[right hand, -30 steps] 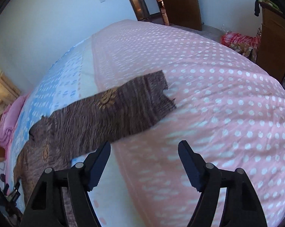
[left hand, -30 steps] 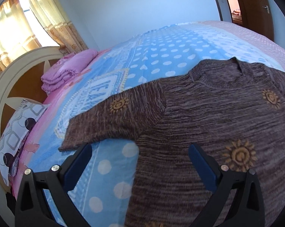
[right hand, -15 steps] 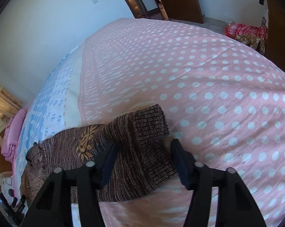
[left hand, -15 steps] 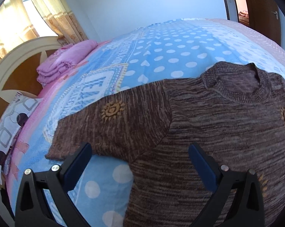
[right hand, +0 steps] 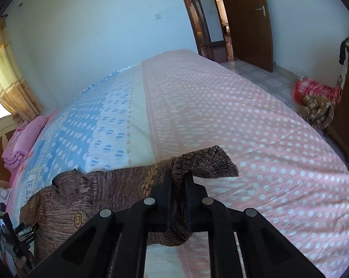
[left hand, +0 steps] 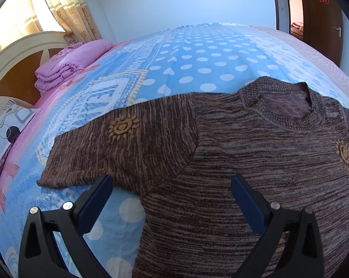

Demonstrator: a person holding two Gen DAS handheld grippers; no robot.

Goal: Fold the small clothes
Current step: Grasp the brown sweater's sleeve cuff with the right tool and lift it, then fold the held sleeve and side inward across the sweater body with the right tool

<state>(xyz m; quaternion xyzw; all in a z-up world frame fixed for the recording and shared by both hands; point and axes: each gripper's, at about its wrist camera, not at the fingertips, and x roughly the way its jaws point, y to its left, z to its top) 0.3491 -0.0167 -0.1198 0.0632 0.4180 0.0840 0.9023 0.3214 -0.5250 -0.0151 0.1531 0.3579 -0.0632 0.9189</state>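
A brown knit sweater (left hand: 255, 162) with gold sun motifs lies flat on the bed, neckline away from me. Its left sleeve (left hand: 118, 143) stretches out to the left. My left gripper (left hand: 171, 185) is open, hovering just above the armpit area, touching nothing. In the right wrist view, my right gripper (right hand: 178, 176) is shut on the sweater's right sleeve (right hand: 204, 162) near the cuff, which bunches up and lifts off the pink sheet. The sweater body (right hand: 81, 199) trails to the left.
The bed has a blue dotted sheet (left hand: 197, 64) and a pink dotted part (right hand: 244, 120). A folded pink blanket (left hand: 70, 64) and a pillow (left hand: 5, 127) lie by the headboard. A doorway (right hand: 244, 18) and a cabinet (right hand: 346, 106) stand at the right.
My right gripper closed on the sleeve cuff and lifted it slightly. My left gripper stayed open and moved closer to the left sleeve and armpit.
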